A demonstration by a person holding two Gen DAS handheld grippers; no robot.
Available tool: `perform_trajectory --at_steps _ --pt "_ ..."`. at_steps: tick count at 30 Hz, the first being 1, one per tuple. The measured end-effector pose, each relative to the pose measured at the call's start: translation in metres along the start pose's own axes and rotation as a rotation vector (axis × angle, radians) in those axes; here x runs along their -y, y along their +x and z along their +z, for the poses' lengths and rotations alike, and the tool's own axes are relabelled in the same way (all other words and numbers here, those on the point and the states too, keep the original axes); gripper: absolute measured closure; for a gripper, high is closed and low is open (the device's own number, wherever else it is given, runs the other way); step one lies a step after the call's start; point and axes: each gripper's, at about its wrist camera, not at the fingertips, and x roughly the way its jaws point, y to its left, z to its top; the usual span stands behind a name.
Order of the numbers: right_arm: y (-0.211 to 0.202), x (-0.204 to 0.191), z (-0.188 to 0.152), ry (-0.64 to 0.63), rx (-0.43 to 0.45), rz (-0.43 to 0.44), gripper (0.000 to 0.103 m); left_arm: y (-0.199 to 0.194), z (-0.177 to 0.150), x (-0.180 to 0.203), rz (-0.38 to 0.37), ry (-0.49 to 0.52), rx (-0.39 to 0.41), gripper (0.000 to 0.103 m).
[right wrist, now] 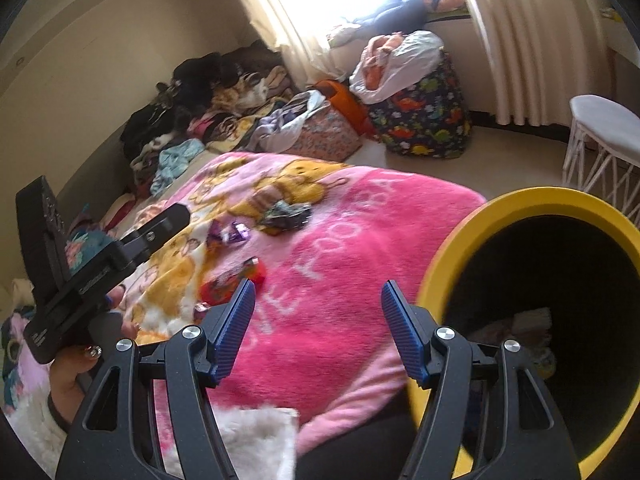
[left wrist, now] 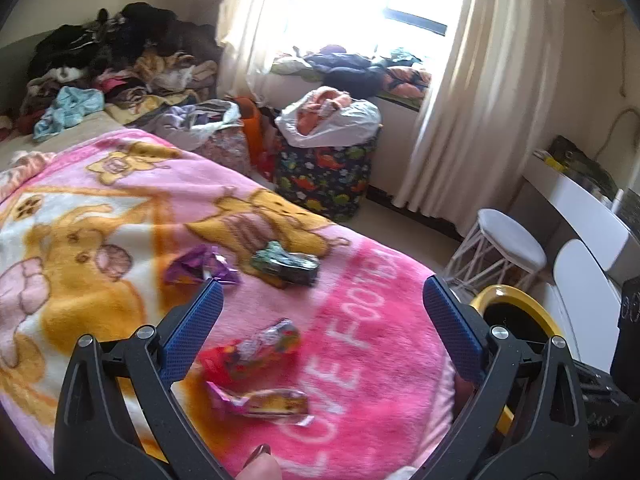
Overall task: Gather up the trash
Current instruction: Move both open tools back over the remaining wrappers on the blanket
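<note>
Both claws hung spread and empty over the pink blanket [left wrist: 360, 360] on the bed — the left claw [left wrist: 322, 300] above the scattered candy wrappers, the right claw [right wrist: 318, 304] just beside the yellow-rimmed bin [right wrist: 440, 272], which already held some scraps. The trash was uncollected: a purple wrapper [left wrist: 200, 268], a dark green one [left wrist: 286, 266], a red one [left wrist: 248, 350] and a pink-and-yellow one [left wrist: 260, 400] lay loose on the blanket. This looked like the approach to a first pick — next, the left claw would likely need to drop onto the nearest wrapper and pinch the thin foil without snagging the fleece.
</note>
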Motion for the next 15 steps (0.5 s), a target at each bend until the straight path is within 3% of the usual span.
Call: perform_trajectory --at_steps 9,15 --pt "0.037 -0.043 -0.003 -0.082 -0.090 0.062 0.041 0.001 0.003 -0.053 0.085 -0.072 0.005 0.011" --pt "0.067 -0.060 -0.007 -0.118 -0.164 0.076 0.048 0.006 0.001 -0.083 0.123 -0.100 -0.009 0.011"
